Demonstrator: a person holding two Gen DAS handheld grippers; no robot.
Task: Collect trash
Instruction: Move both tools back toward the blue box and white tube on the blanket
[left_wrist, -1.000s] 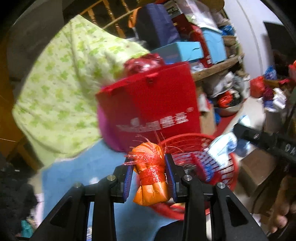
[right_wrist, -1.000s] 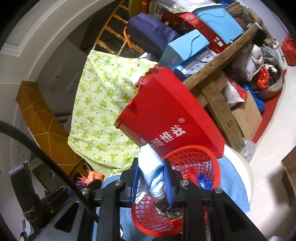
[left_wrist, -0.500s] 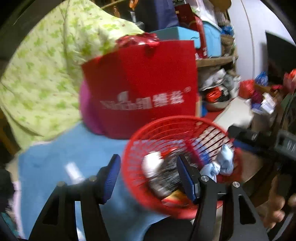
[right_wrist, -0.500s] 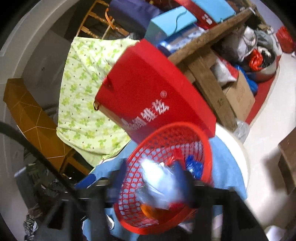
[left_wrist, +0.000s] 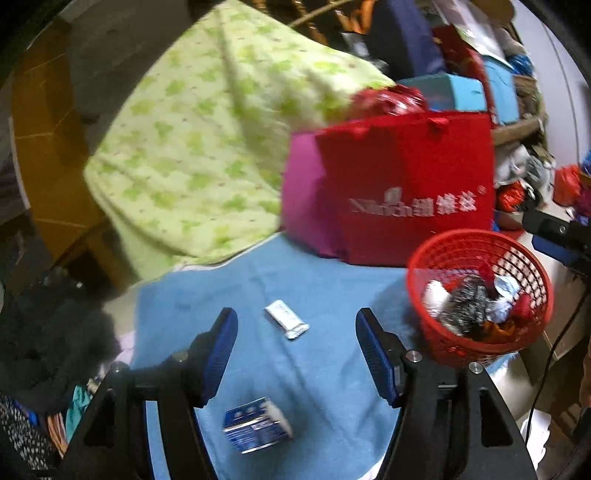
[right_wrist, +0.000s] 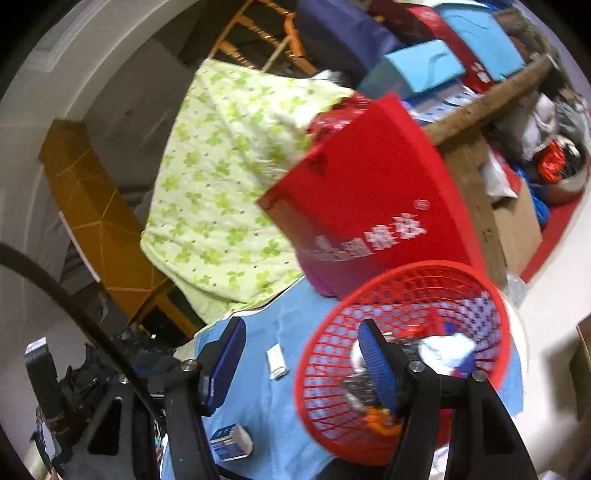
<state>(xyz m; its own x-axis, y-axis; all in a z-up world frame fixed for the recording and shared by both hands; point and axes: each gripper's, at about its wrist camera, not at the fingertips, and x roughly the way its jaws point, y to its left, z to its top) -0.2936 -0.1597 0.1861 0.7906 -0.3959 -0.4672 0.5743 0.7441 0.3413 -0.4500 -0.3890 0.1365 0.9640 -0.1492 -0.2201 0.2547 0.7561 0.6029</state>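
- Trash on the blue cloth (left_wrist: 325, 280), left wrist view: white wrapper (left_wrist: 286, 319) and small blue box (left_wrist: 255, 424), both lying loose, well left of the red basket (left_wrist: 480, 240).
- Red basket near the right edge of the cloth, in front of the red bag (left_wrist: 413, 184); already part full of crumpled scraps.
- Left gripper (left_wrist: 297, 354): empty, jaws opening, nothing pressed between the pads.
- Wrapper straight ahead of the left jaws, about centred in the gap and a little beyond the tips; long axis slanted from upper left to lower right, so crosswise to neither pad.
- Blue box closer to the camera than the tips, low in the gap and nearer the left finger; tilted, somewhat blurred.
- Right wrist view: right gripper (right_wrist: 301, 360) likewise empty, jaws standing apart, holding nothing.
- Right finger of that gripper overlaps the basket rim in the picture; whether above or touching, cannot tell.
- Wrapper (right_wrist: 276, 361) between the right jaws in the picture too, just left of the basket (right_wrist: 424, 269); box (right_wrist: 231, 443) low down beside the left finger.
- Judgement: wrapper the likelier next pick, and the left gripper better lined up, facing it squarely with clear cloth around.
- Judgement: a slight wrist roll would set the pads across the wrapper's short side; thin and flat, so easy to slide rather than pinch.
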